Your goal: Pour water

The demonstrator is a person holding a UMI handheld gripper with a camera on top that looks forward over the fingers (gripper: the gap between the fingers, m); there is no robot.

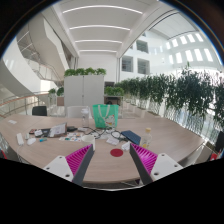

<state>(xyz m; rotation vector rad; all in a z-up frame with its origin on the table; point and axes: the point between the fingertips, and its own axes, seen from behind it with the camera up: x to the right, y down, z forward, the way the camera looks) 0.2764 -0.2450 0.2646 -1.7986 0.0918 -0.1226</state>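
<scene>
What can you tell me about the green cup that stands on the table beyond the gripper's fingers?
The green cup looks like clear, teal-green plastic or glass, wider at the top than at the base. It stands upright on the pale wooden table, well beyond the open gripper, and nothing holds it. Small items lie close around it, too small to name. Whether it holds water cannot be seen.
</scene>
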